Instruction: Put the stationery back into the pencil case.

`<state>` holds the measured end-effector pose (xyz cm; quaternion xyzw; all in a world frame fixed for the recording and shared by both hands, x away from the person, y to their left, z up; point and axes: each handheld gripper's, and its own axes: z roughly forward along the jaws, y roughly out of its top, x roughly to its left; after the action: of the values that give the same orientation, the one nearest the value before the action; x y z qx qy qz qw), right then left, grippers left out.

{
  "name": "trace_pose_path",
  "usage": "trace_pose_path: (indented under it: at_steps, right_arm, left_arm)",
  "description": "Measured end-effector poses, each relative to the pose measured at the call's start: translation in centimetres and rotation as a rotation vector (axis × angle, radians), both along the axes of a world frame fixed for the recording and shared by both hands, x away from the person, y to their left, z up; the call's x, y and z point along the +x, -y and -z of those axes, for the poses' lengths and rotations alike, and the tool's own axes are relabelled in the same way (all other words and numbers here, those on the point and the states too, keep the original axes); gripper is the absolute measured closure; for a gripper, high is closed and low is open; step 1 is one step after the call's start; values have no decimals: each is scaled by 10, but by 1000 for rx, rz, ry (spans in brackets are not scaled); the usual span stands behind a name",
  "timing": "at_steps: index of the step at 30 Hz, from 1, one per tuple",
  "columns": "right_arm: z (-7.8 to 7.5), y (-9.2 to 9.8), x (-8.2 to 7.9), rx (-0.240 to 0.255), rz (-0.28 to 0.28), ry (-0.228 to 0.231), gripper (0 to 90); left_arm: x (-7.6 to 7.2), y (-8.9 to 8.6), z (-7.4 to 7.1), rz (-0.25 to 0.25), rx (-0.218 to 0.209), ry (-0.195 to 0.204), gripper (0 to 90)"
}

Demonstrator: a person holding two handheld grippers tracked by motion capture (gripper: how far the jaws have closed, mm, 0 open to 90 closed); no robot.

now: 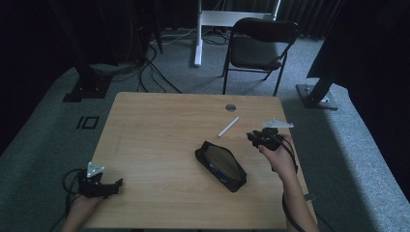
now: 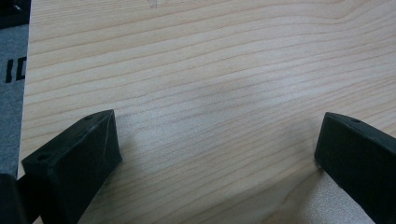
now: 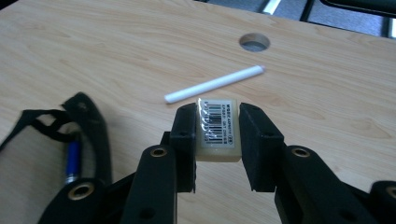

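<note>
With the right gripper (image 3: 217,140) clamped on the eraser (image 3: 217,129) above the table's (image 1: 159,145) right side, carry it level over the open pencil case (image 1: 221,166) before releasing; the left gripper (image 2: 217,154) rests open.

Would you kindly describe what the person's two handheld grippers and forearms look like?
Both grippers, left gripper and right gripper, are black, each topped by a grey three-cornered plate and trailing a black cable. The blocky jaws carry small screw holes, brass-ringed on the right. The forearms are bare, with no sleeves visible.
</note>
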<state>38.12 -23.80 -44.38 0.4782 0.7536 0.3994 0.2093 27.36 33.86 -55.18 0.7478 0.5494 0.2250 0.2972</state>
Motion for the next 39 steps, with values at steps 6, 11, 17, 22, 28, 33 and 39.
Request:
trace_pose_path:
  at_steps: [6,11,17,22,28,33,39]
  right_arm:
    - [-8,-12,-8,-1,-49,8,681]
    - [-14,-20,-14,-3,-90,15,681]
    - [-16,-30,-20,-4,-126,18,681]
    - [-17,-41,-27,1,-172,17,681]
    - [-16,-58,-36,-6,-230,22,681]
    - [-12,-68,-38,-6,-258,9,680]
    - [-5,-79,-40,-32,-290,-12,681]
  left_arm:
    - [0,0,0,0,0,0,1]
    - [0,0,0,0,0,0,1]
    - [0,0,0,0,0,0,1]
    - [0,0,0,-1,0,1,1]
    - [0,0,0,-1,-1,1,1]
    - [0,0,0,-1,-1,1,1]
    - [0,0,0,-1,-1,1,1]
